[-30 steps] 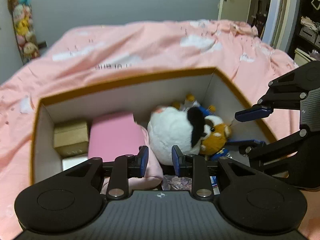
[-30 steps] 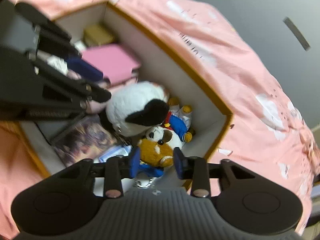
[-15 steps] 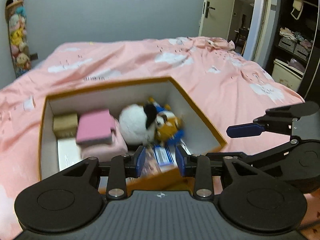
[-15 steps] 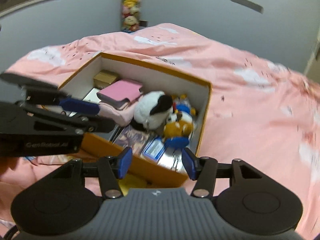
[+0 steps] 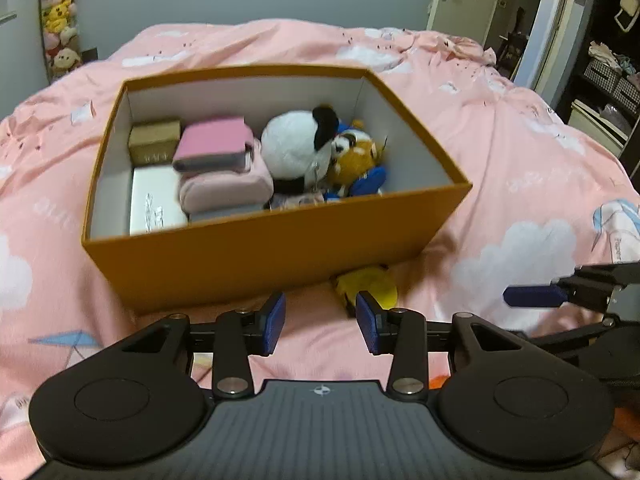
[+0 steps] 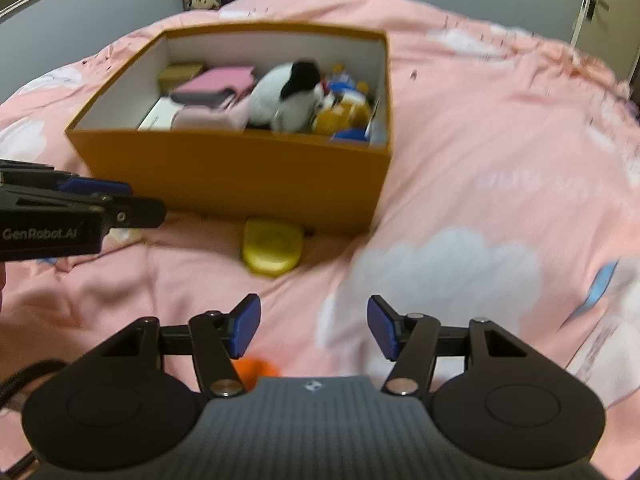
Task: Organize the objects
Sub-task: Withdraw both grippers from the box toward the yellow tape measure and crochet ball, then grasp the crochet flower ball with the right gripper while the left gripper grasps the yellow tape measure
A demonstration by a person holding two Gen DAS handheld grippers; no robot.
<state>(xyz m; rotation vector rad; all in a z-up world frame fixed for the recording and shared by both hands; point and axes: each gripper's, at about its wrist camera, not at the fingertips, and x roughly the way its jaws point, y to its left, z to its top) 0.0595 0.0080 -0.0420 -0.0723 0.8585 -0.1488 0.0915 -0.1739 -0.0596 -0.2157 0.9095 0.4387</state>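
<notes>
Left tool [image 5: 321, 329] and right tool [image 6: 313, 327] empty, jaws apart, just been opening.

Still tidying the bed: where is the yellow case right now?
The yellow case lies on the pink bedspread, against the near wall of the orange box, outside it.

Orange cardboard box [image 5: 256, 248]: matt outside, plain white paper-like lining inside.
Pink bedspread with white cloud print [image 5: 520, 184]: soft woven cloth, creased, matt.
White-and-black plush toy [image 5: 296, 144]: fuzzy pile fabric.
Orange-brown plush toy [image 5: 356, 160]: short fur, blue cloth part below.
Pink padded pouch [image 5: 224, 184]: soft matt cloth.
Tan small box [image 5: 154, 145]: dull card.
Yellow rounded case [image 6: 272, 246]: smooth plastic, slight sheen.
Left gripper [image 5: 321, 322], right gripper [image 6: 314, 327]: black matt plastic, ribbed housing, blue textured pads [image 5: 274, 322], shiny metal rivets.
</notes>
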